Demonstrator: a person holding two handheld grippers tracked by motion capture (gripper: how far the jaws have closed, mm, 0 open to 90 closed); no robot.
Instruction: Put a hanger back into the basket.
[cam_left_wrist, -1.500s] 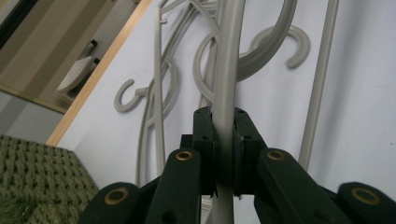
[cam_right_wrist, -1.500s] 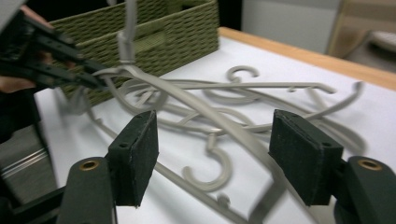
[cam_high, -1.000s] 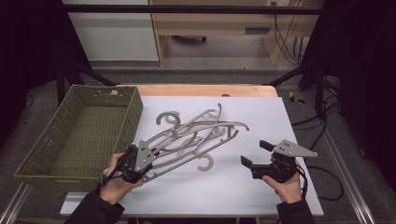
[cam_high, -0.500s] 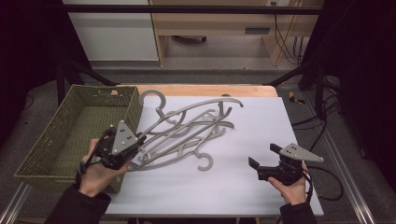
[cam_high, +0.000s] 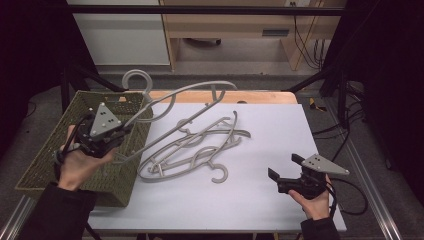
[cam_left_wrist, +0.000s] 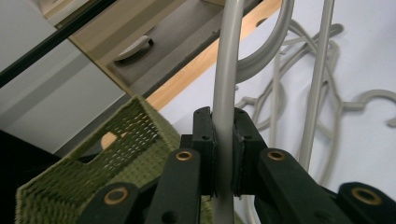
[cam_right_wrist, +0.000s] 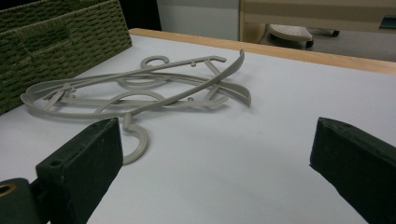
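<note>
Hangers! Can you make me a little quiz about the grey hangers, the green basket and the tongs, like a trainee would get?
1. True or false: the left tongs are shut on a grey plastic clothes hanger.
2. Where is the lifted hanger's hook?
A. above the green woven basket
B. beside the right tongs
C. flat on the white table
3. Fill in: the right tongs stand ____ with nothing between them, away from the pile of grey hangers on the table.

Key: 1 true; 2 A; 3 open.
</note>
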